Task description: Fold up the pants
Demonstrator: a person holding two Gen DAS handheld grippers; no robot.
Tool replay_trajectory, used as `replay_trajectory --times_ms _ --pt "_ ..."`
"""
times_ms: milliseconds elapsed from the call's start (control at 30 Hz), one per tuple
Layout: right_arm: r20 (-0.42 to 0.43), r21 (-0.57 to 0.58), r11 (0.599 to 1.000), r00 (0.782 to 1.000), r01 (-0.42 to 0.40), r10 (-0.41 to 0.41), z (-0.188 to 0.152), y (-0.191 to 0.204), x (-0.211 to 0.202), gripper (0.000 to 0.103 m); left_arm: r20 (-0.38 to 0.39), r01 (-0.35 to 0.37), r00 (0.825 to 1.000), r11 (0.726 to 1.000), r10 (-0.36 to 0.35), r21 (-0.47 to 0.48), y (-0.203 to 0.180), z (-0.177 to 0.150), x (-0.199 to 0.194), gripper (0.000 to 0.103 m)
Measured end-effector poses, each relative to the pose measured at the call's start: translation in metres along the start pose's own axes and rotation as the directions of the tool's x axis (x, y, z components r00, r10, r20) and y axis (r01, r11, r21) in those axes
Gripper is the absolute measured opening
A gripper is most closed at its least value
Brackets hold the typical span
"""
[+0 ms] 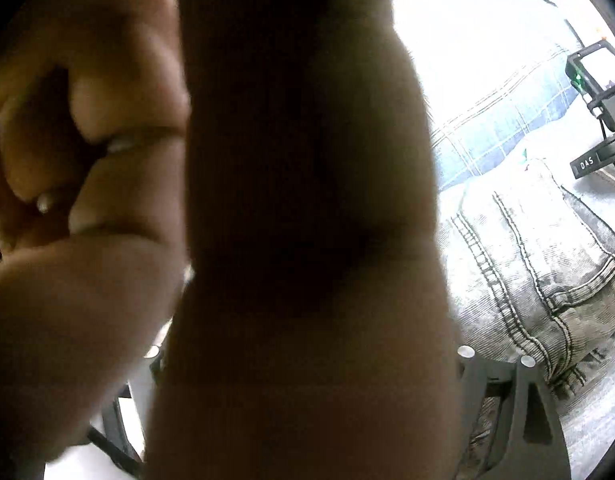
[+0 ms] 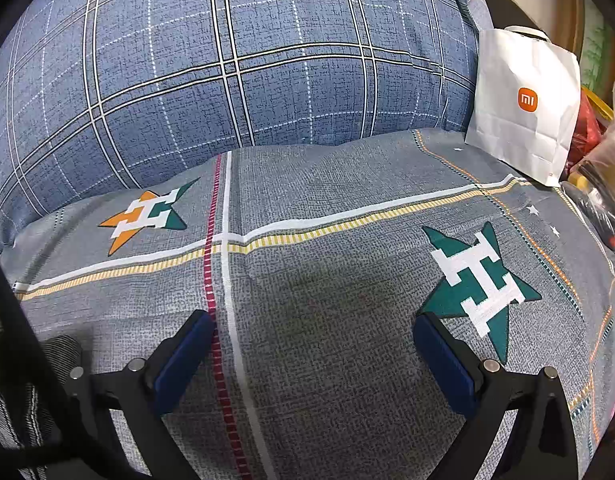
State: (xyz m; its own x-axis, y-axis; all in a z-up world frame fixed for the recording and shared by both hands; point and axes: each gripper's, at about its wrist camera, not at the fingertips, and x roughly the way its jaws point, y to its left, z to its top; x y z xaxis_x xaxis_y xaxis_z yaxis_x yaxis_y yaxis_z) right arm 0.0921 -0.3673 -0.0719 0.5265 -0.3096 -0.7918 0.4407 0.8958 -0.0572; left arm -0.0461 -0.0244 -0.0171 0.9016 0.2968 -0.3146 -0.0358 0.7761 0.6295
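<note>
Right now my right gripper hovers wide-jawed over the bedsheet, empty; a hand blocks my left view, so I must next reach the jeans, its jaws seemingly wide too.

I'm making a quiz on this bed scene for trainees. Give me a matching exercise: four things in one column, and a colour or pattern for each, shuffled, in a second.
Things:
1. paper bag
2. pants
3. big cushion
4. pads on the right gripper's fingers

Descriptions:
A. faded grey denim with dark stitched seams
B. plain dark blue
C. white with an orange logo
D. blue with a checked line pattern

Pairs: 1-C, 2-A, 3-D, 4-B
</note>
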Motion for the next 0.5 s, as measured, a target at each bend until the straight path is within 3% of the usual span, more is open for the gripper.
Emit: replay_trajectory --times_ms 500 --pt "0.0 0.0 1.0 1.0 0.0 0.0 0.0001 -0.0002 0.0 0.102 0.006 0.022 1.0 1.0 -0.022 0.0 0.0044 -0.0056 0.0022 0.093"
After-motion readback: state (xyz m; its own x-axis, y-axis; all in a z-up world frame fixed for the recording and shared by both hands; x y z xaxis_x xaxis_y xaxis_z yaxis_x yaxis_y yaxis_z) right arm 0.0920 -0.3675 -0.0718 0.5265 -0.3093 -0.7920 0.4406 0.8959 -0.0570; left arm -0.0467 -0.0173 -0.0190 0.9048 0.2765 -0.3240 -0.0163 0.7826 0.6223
